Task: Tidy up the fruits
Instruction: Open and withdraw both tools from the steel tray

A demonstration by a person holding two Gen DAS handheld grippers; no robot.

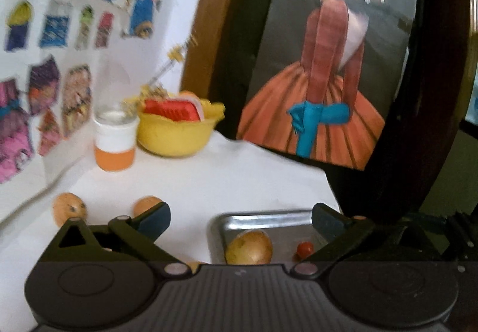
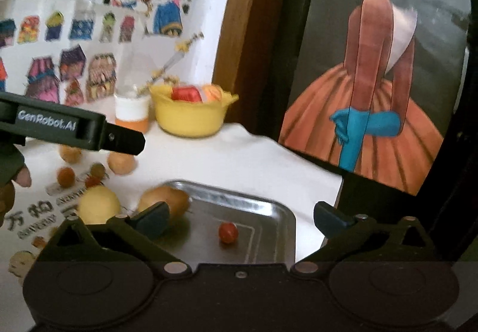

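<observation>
A white cloth-covered table (image 2: 227, 158) stands against a wall of cartoon stickers, with a large framed painting of a figure in an orange gown (image 2: 367, 111) leaning at the back.

A shallow square steel tray (image 2: 263, 212) lies just ahead of the right claw (image 2: 239, 220), whose fingers are spread wide with nothing between them. In the tray sit a small red cherry tomato (image 2: 228, 232), almost centred in front of the fingers, and a tan oblong fruit (image 2: 167, 202) close by the left finger.

The left claw (image 1: 240, 221) is likewise released and empty, over the same tray.

Sorting looks to be partly done: a round pale-yellow fruit (image 2: 98, 206), two brownish round fruits (image 2: 121, 163) and several small orange and red ones (image 2: 65, 176) are loose on the cloth, off to the right claw's left.

Next, probably, one claw must swing to a loose fruit and close gently, since round ones may roll.

A yellow plastic bowl (image 2: 191, 119) holding toy food stands far ahead.
</observation>
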